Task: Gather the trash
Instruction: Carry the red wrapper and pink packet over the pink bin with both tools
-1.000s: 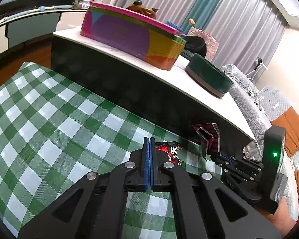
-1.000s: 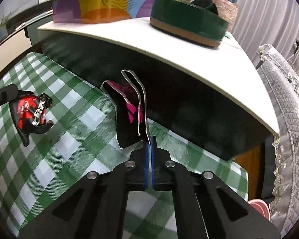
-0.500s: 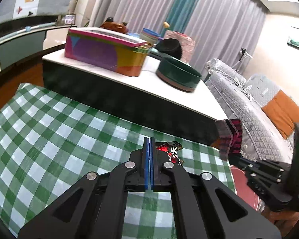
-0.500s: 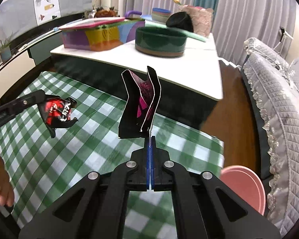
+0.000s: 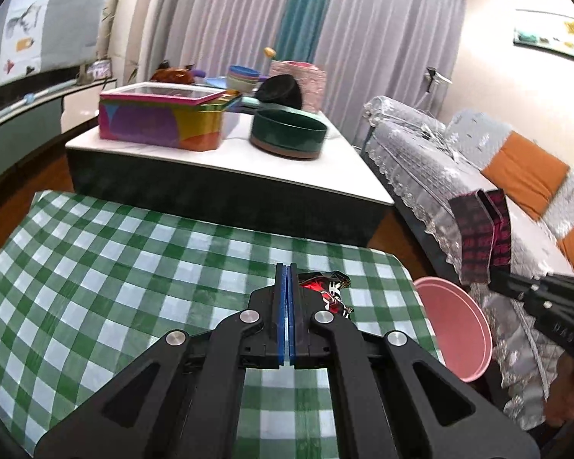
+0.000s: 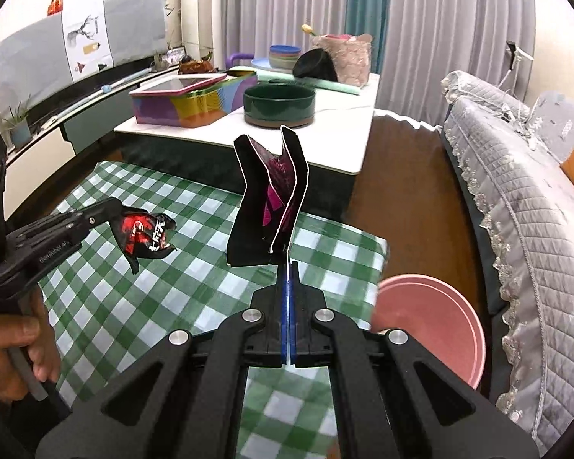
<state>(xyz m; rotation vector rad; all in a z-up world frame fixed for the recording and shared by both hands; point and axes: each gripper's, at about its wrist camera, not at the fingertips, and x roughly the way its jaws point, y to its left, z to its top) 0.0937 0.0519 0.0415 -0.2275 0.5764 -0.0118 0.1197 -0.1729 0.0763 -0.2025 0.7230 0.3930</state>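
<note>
My left gripper (image 5: 286, 267) is shut on a red and black snack wrapper (image 5: 327, 292), held above the green checked tablecloth (image 5: 114, 287). From the right wrist view the same wrapper (image 6: 145, 235) hangs from the left gripper (image 6: 113, 210). My right gripper (image 6: 289, 266) is shut on a folded black and pink carton (image 6: 269, 199), held upright above the cloth's right edge. That carton (image 5: 482, 237) shows at the right of the left wrist view, above a pink bin (image 5: 453, 329). The pink bin (image 6: 428, 325) stands on the floor beside the table.
A white low table (image 6: 325, 141) stands behind, carrying a colourful tin box (image 6: 187, 103), a dark green bowl (image 6: 279, 105) and other items. A grey quilted sofa (image 6: 516, 199) runs along the right, close to the bin.
Both grippers have risen and drawn back from the low table while holding their trash. The right gripper and carton have moved right, toward the pink bin, which has come into view.
</note>
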